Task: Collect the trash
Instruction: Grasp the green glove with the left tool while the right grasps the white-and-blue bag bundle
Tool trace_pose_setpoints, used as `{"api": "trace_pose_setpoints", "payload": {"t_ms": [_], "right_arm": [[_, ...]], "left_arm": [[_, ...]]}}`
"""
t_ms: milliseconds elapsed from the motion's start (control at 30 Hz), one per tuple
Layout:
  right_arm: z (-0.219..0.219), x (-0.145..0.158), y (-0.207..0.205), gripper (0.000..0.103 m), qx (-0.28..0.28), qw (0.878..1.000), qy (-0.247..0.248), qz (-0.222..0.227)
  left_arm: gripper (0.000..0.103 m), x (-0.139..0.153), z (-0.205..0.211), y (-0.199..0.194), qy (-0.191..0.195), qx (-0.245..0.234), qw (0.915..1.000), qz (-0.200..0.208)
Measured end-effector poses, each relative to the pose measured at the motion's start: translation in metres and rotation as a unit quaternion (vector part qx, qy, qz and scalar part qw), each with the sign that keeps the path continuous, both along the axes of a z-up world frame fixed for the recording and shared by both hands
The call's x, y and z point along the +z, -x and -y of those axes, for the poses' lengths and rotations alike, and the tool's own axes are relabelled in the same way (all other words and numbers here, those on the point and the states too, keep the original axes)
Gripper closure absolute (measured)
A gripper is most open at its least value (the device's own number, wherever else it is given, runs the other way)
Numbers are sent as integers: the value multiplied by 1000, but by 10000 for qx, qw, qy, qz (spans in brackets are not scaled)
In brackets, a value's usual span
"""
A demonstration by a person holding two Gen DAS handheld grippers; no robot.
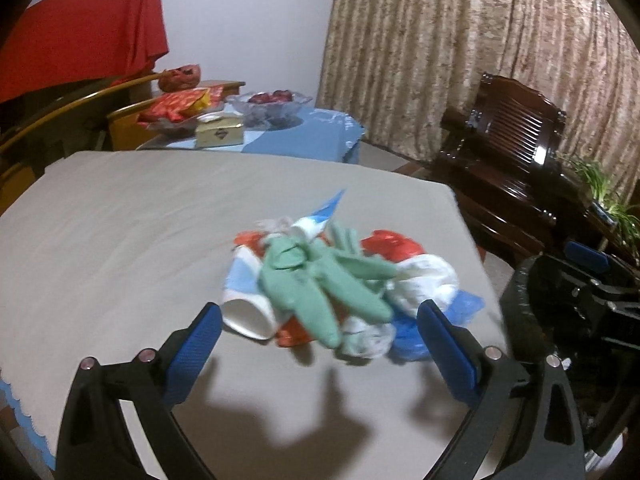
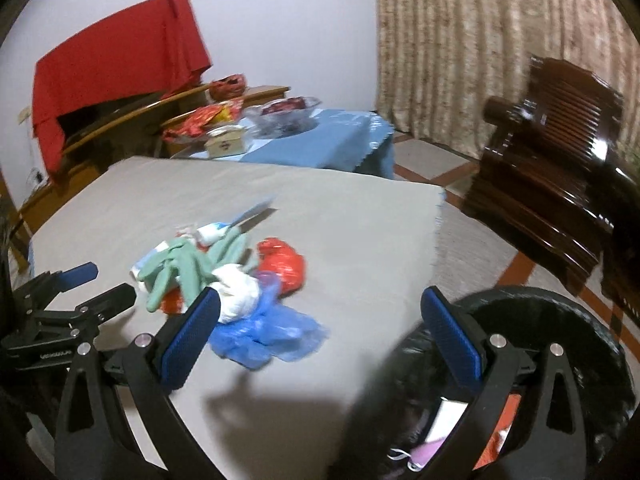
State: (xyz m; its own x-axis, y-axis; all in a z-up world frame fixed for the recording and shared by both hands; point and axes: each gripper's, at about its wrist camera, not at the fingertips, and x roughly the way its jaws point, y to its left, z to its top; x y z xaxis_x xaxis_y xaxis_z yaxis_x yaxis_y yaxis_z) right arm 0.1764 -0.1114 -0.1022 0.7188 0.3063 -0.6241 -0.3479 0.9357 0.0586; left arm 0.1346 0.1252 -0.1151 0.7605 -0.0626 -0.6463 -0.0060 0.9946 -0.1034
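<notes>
A grey cloth is covering the desk (image 1: pixel 120 240), and the trash pile (image 1: pixel 332 276) is lying near its right edge: green gloves (image 1: pixel 320 280), a paper cup (image 1: pixel 248 316), red, white and blue plastic bags. The left claw (image 1: pixel 320 344) is hovering wide and empty before the pile. The right claw (image 2: pixel 320 332) is gaping wide, empty, over the desk's corner and a black-lined bin (image 2: pixel 560 320). Behind, a blue-clothed table (image 2: pixel 320 140), dark wooden chair (image 2: pixel 552 152) and beige curtain (image 1: pixel 460 40) are standing.

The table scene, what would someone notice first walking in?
A bright heap of trash sits mid-table: green gloves on top, a paper cup at its left, a blue plastic bag at its right. A black-lined bin waits off the table's right edge.
</notes>
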Motion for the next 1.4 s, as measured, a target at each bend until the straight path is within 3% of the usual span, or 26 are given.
{"api": "trace_pose_setpoints", "payload": {"t_ms": [167, 233, 567, 767, 900, 1200, 1400], "right_arm": [[-26, -11, -7, 9, 271, 9996, 45, -69], [-39, -16, -12, 19, 410, 9990, 83, -135], [-69, -41, -22, 37, 720, 9963, 221, -414], [-74, -53, -27, 60, 909, 9937, 257, -611], [-72, -52, -26, 68, 1004, 9929, 183, -610], [-51, -22, -25, 70, 912, 9947, -287, -388], [-52, -16, -38, 70, 885, 9950, -341, -324]], "left_arm": [[9, -8, -19, -3, -49, 96, 9999, -72], [10, -11, -26, -6, -43, 136, 9998, -111], [12, -18, -42, -12, 16, 207, 9997, -159], [14, -23, -44, -20, 51, 131, 9997, -177], [17, -24, -41, -24, 75, 56, 9998, -194], [21, -20, -31, -35, 113, -49, 9998, -160], [24, -22, -28, -54, 101, -40, 9998, -144]]}}
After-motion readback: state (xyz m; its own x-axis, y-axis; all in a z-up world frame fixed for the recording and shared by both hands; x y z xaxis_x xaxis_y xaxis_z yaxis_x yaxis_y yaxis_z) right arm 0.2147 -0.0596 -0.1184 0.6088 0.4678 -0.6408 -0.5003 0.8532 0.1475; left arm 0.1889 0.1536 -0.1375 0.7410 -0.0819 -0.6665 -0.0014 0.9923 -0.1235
